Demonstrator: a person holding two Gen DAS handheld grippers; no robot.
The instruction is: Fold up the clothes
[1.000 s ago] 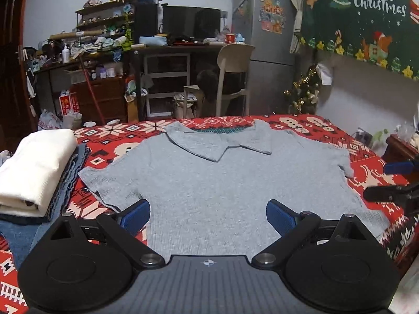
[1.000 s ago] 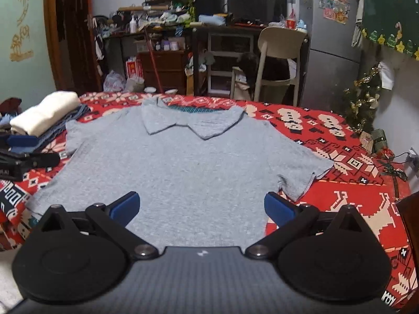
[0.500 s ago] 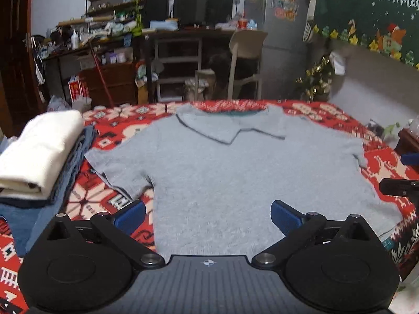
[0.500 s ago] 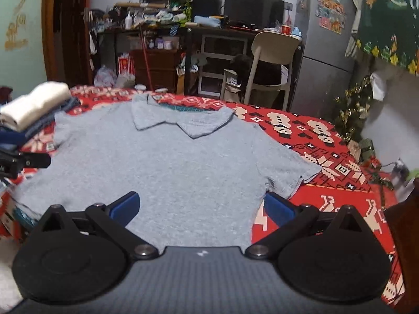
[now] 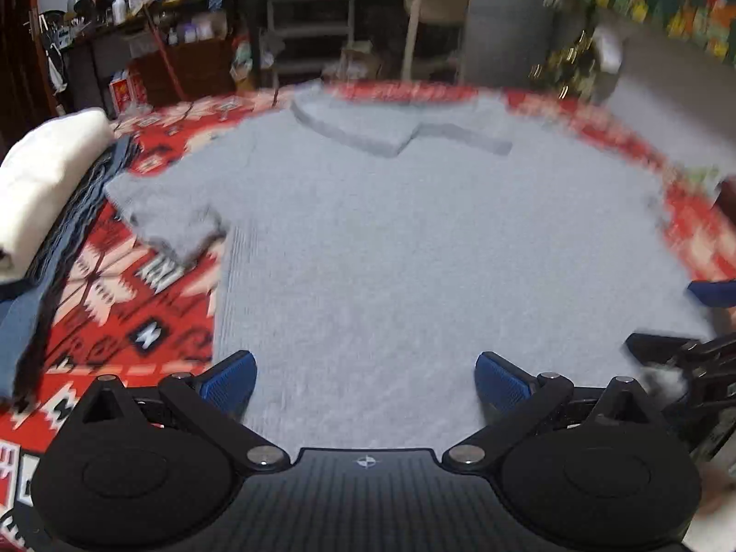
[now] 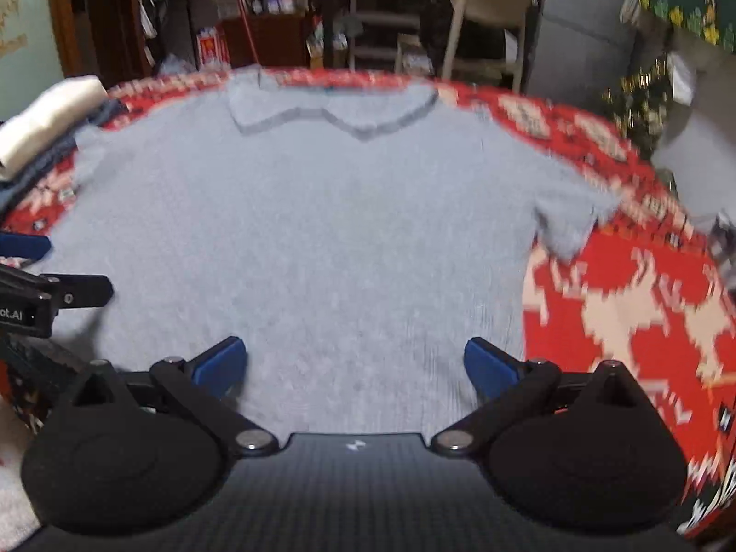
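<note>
Both grippers have advanced and dipped toward the near hem since the earlier frames, and the motion blurs both views. Grey short-sleeved knit polo shirt with a fold-down collar (image 5: 405, 248) lies spread flat, collar away from the person, on the red-and-white patterned bed cover (image 5: 138, 294); no fold is visible in it. Left gripper (image 5: 365, 379) is released, blue pads wide apart over the hem with nothing between them. Right gripper (image 6: 352, 363) is likewise spread and empty above the hem. Judged from its ribbed knit, the shirt is light, soft and limp; it should drape and stretch, so hold is best taken at a seamed edge, such as the hem corners or the sleeve and shoulder. Left wrist view shows the left sleeve (image 5: 165, 221) and the folded stack of white and blue clothes (image 5: 41, 184) close beside it; right wrist view alone shows the right sleeve (image 6: 570, 221) clearly, and the bare cover beyond it.
</note>
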